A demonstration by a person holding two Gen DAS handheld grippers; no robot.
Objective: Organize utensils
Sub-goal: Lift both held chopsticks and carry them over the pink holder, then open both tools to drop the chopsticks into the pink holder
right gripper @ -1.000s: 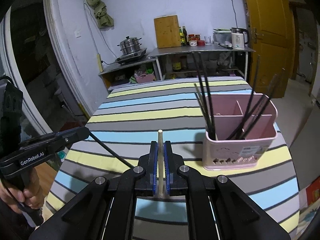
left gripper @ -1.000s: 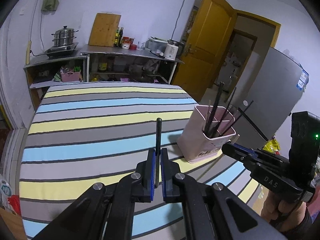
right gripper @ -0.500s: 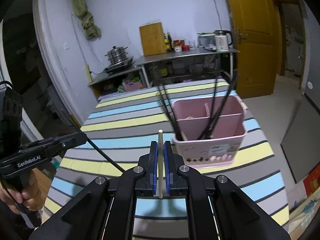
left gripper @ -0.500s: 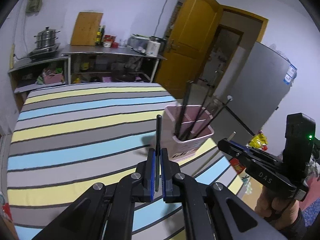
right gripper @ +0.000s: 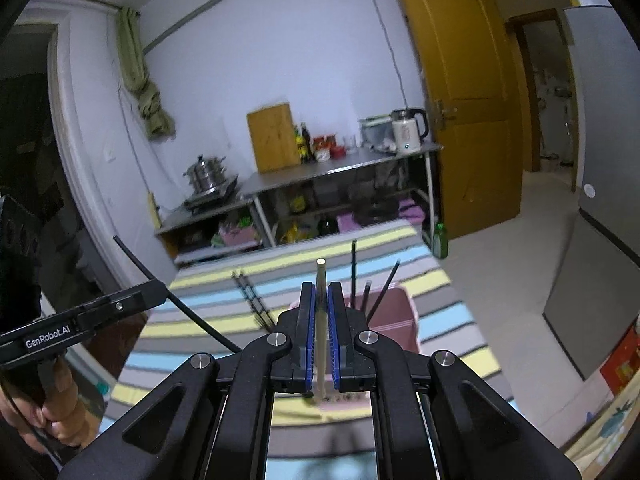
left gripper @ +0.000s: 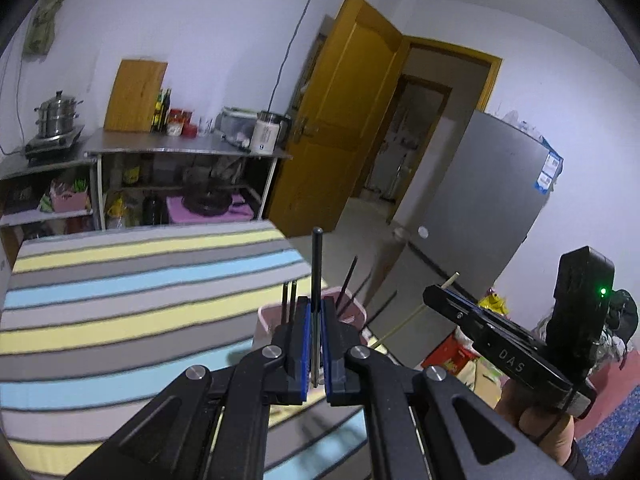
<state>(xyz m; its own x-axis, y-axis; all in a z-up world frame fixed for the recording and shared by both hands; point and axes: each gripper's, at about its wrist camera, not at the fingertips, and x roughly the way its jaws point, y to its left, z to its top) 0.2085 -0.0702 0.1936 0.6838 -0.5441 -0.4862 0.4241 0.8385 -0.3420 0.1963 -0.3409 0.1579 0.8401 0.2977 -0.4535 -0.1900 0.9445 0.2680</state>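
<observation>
My left gripper (left gripper: 315, 312) is shut on a black chopstick (left gripper: 317, 264) that stands upright between its blue pads. My right gripper (right gripper: 321, 300) is shut on a pale wooden chopstick (right gripper: 321, 280), also upright. A pink utensil holder (left gripper: 266, 318) with several black chopsticks stands on the striped table, just behind and below both grippers; it also shows in the right wrist view (right gripper: 394, 312). The right gripper appears in the left wrist view (left gripper: 444, 298), and the left gripper in the right wrist view (right gripper: 152, 292).
The striped tablecloth (left gripper: 120, 300) covers the table. A metal shelf (left gripper: 180, 152) with a kettle, bottles and a steamer pot stands at the back wall. A yellow door (left gripper: 352, 112) stands open at the right, and a grey fridge (left gripper: 488, 208) beside it.
Both grippers have risen and tilted up, so the holder now sits low behind the fingers. Each still holds its chopstick.
</observation>
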